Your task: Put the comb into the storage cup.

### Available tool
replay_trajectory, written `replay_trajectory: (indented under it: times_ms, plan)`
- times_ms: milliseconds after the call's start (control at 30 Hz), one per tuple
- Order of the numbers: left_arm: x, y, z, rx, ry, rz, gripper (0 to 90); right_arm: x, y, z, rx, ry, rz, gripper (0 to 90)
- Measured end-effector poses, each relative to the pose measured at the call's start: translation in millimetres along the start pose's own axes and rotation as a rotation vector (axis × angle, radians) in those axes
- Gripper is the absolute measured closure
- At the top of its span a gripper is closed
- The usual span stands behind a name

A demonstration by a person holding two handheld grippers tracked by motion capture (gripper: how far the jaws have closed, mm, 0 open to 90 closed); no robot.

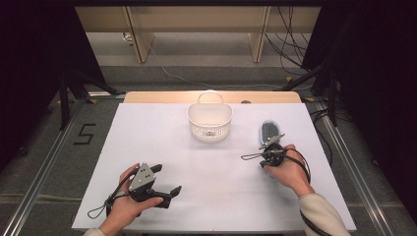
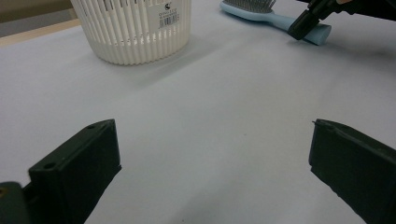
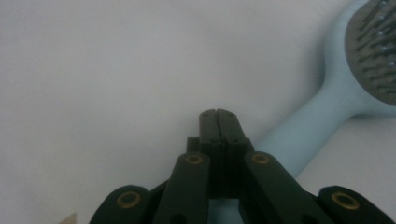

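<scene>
A light blue hairbrush (image 1: 269, 131) lies bristles up on the white table (image 1: 211, 196), right of a white slatted basket (image 1: 210, 120). My right gripper (image 1: 268, 146) is shut with nothing between its jaws. In the right gripper view its tips (image 3: 218, 114) hover just left of the brush handle (image 3: 317, 116). My left gripper (image 1: 167, 179) rests near the front left of the table, jaws wide open and empty (image 2: 212, 158), facing the basket (image 2: 135, 28). The left gripper view also shows the brush (image 2: 280, 19) and the right gripper's tip (image 2: 303, 23) beside the handle's end.
The basket stands upright and looks empty, near the table's far edge at the middle. Cables trail from both grippers over the table. Dark stands and floor cables flank the table on both sides.
</scene>
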State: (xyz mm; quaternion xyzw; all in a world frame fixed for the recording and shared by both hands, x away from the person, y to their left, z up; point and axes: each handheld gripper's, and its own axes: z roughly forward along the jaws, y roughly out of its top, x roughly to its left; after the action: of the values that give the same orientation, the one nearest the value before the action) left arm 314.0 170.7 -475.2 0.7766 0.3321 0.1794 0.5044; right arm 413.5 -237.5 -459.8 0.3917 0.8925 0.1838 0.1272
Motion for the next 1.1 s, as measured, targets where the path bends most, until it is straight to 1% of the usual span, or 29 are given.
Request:
replay_trajectory:
  times_ms: [133, 300, 367, 433, 667, 700, 933, 1100]
  plan:
    - [0.2, 0.0, 0.0, 0.000, 0.002, 0.000, 1.5, -4.9, -6.6, -4.5, 0.010, -0.009, 0.029, 90.0]
    - [0.1, 0.0, -0.1, 0.000, 0.001, -0.001, 1.4, -11.6, -14.0, -8.1, 0.011, -0.023, 0.056, 90.0]
    - [0.1, 0.0, -0.1, 0.000, 0.002, 0.000, 1.4, -14.6, -16.9, -9.4, 0.013, -0.028, 0.057, 90.0]
    - [0.0, 0.1, 0.0, 0.000, 0.001, 0.000, 1.5, -16.4, -19.1, -10.5, 0.014, -0.030, 0.074, 90.0]
    - [-0.2, 0.0, 0.0, 0.000, 0.001, -0.001, 1.5, -21.5, -23.8, -12.4, 0.020, -0.033, 0.092, 90.0]
    - [-0.3, 0.0, 0.0, 0.000, 0.001, -0.001, 1.5, -22.1, -24.1, -12.5, 0.022, -0.035, 0.088, 90.0]
    - [-0.5, 0.0, 0.0, 0.002, 0.001, 0.000, 1.5, -23.2, -24.2, -12.4, 0.019, -0.035, 0.111, 90.0]
    - [-0.8, 0.0, 0.2, 0.003, 0.000, 0.002, 1.4, -23.1, -22.6, -13.9, -0.001, -0.023, 0.125, 80.3]
